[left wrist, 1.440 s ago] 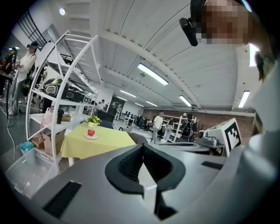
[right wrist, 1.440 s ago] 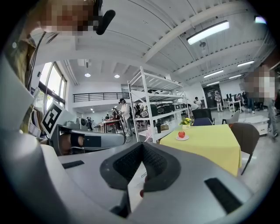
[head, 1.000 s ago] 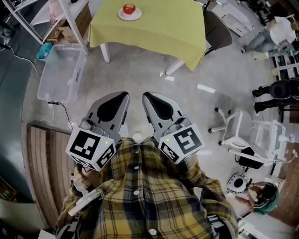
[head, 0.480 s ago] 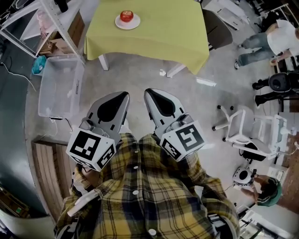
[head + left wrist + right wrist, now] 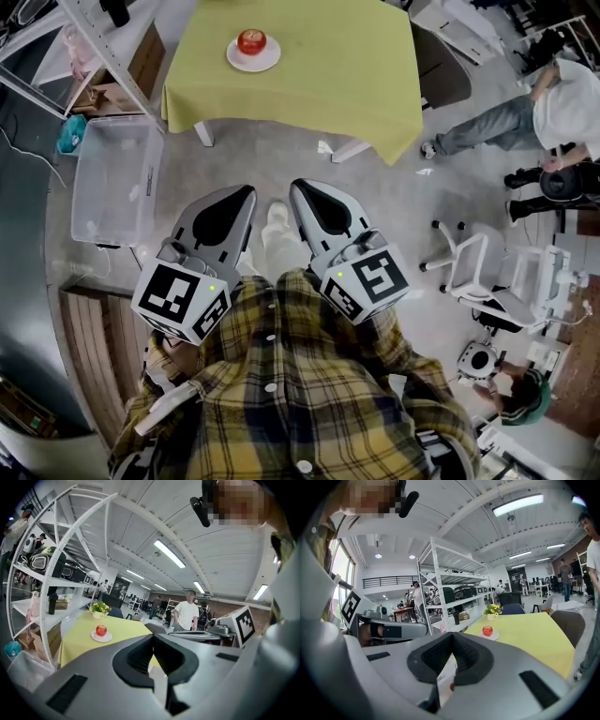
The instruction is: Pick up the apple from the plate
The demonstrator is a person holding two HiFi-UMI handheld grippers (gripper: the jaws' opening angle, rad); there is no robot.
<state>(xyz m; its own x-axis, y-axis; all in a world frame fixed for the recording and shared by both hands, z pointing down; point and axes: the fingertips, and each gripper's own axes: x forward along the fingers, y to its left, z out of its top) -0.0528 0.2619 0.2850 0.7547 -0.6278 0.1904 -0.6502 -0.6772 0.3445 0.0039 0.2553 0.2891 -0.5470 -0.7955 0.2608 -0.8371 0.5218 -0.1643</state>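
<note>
**Both grippers closed and empty, well short of the table; apple rests on its plate**

The red apple (image 5: 251, 40) sits upright on a small white plate (image 5: 235, 62) on the yellow-clothed table (image 5: 328, 75), toward the table's left side as the head view shows it. A pot of yellow flowers (image 5: 98, 611) stands on the same table beyond the plate, at the far end.

The left gripper (image 5: 245, 191) and the right gripper (image 5: 300, 186) hang side by side over the grey floor, well apart from the table's near edge and pointing toward it. Each one's jaws are pressed together at the tips, and each gripper's own view shows nothing caught between them. Neither gripper touches the table, the plate or the apple. The person's plaid shirt (image 5: 281, 394) fills the bottom of the head view behind them.

A clear plastic bin (image 5: 112, 178) lies on the floor just off the table's near left corner, and a white shelf rack (image 5: 105, 45) stands along the table's left side. A grey chair (image 5: 441, 70) is tucked at the table's right side. Further out on that side, a person in a white shirt (image 5: 562, 89) stands on the floor.
</note>
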